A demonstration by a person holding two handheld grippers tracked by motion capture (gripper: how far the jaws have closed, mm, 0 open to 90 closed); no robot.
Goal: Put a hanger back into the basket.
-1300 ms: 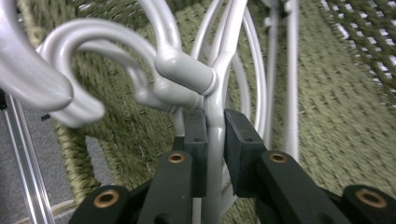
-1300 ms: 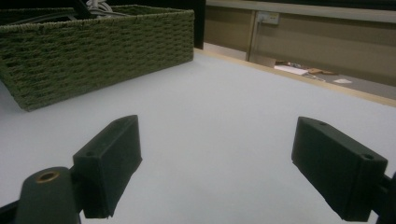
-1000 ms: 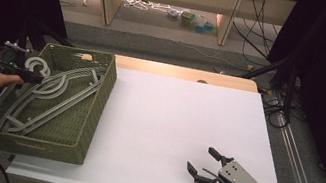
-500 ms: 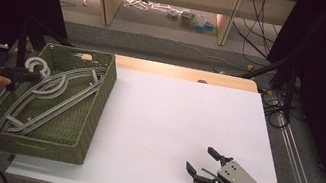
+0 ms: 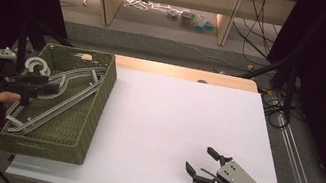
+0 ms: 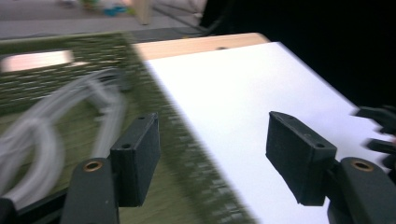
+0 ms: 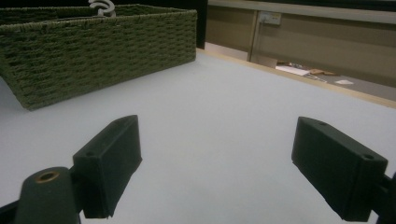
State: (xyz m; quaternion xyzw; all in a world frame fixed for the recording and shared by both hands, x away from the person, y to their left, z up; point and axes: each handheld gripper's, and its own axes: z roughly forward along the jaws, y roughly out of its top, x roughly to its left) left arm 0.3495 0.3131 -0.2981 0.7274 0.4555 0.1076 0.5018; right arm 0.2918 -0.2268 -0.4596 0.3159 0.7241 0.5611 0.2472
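Observation:
A green woven basket [image 5: 86, 124] stands on the left of the white table [image 5: 181, 120]. Several grey clothes hangers [image 5: 69, 90] lie in it, their hooks at its far left. My left gripper [image 5: 53, 85] hovers over the basket's left side and points right. It is open with nothing between its jaws [image 6: 212, 121]; under it lie blurred hangers [image 6: 46, 126] and the basket's rim [image 6: 187, 144]. My right gripper [image 5: 200, 159] rests low at the table's front right, open and empty [image 7: 218, 123]. It faces the basket [image 7: 102, 46], where a hanger hook [image 7: 102, 6] pokes above the rim.
Bare white tabletop stretches between the basket and the right gripper. A wooden strip [image 5: 184, 72] edges the table's far side. Beyond it, shelf legs, cables and small items [image 5: 189, 20] lie on the floor. Black stands and cables [image 5: 279, 81] flank the right side.
My left hand has drawn back to the left and toward the near edge; its gripper now points right across the basket. The right gripper has not moved.

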